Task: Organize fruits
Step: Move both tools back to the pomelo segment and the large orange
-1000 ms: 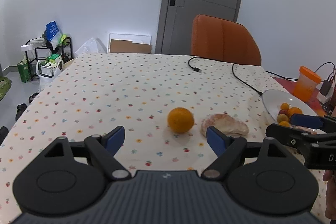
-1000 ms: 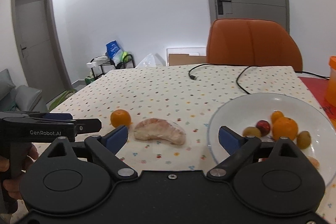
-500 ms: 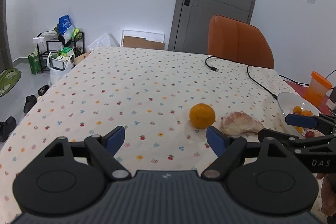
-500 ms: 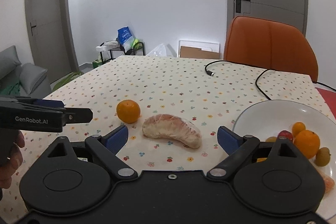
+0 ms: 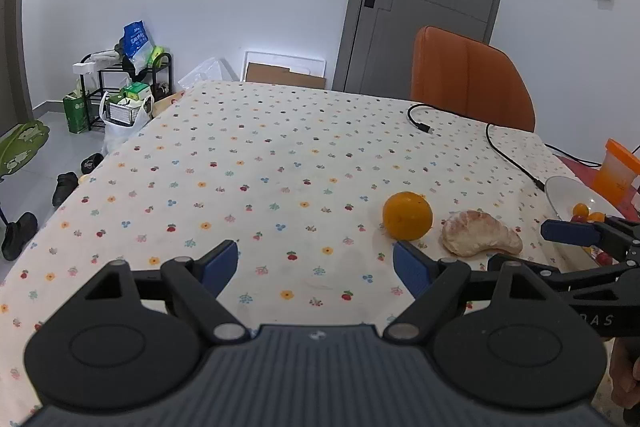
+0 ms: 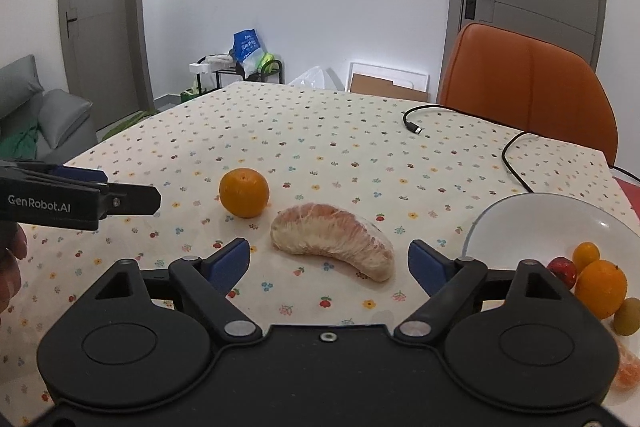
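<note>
Orange fruit is split between plate and cloth.

Left wrist view: the left gripper [image 5: 316,265] stands released, nothing between its pads, over the near edge of the table [image 5: 248,155]. An orange [image 5: 407,215] and a peeled pomelo segment [image 5: 480,233] lie loose near the right edge, just beside each other. Only a sliver of the plate [image 5: 560,191] shows at the right edge, behind the right gripper [image 5: 568,233].

Right wrist view: the right gripper's jaws have just been closing somewhat but remain apart and empty, lined up toward the pomelo segment without touching it. This view alone shows the plate's contents: several small fruits [image 6: 600,287] already gathered at its near side.

Judgement: partly done; the orange and the segment remain to be plated.
</note>
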`<state>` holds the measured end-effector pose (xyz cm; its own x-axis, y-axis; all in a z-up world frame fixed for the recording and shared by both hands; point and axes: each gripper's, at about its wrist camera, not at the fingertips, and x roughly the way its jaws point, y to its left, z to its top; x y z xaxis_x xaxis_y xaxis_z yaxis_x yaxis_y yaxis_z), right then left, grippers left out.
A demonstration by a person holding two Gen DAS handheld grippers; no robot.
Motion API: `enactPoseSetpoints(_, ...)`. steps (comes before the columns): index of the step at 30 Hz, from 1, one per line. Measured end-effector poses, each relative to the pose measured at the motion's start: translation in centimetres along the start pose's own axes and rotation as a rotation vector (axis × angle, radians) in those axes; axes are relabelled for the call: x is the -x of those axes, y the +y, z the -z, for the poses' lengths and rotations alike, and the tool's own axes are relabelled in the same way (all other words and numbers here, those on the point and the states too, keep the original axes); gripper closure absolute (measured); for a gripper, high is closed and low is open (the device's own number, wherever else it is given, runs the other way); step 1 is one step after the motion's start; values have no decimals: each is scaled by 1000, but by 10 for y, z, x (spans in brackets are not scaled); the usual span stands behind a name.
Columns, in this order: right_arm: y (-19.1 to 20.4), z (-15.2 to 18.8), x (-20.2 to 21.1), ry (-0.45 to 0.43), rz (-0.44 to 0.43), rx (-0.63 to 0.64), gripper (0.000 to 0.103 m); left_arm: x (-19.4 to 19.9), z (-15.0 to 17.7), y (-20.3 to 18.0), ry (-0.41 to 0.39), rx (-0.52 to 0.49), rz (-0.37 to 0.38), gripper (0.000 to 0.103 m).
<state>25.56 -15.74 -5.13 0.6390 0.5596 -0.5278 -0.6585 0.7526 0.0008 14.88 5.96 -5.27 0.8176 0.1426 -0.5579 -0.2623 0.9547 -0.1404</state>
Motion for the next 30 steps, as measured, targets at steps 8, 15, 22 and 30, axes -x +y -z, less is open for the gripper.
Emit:
enactPoseSetpoints(8, 7, -3, -12, 29, -6, 60, 18, 3, 1, 7, -16, 31, -14, 19)
enactPoseSetpoints(15, 18, -4, -22, 41, 24, 127, 18, 2, 2, 16, -4, 46, -21, 19)
enactPoseSetpoints(22, 18, -4, -29, 51, 31, 130, 19, -2, 2, 17, 2, 54, -17, 19)
enactPoseSetpoints(30, 9, -8, -39, 65, 33, 96, 19, -9, 1, 12, 16, 42, -11, 19)
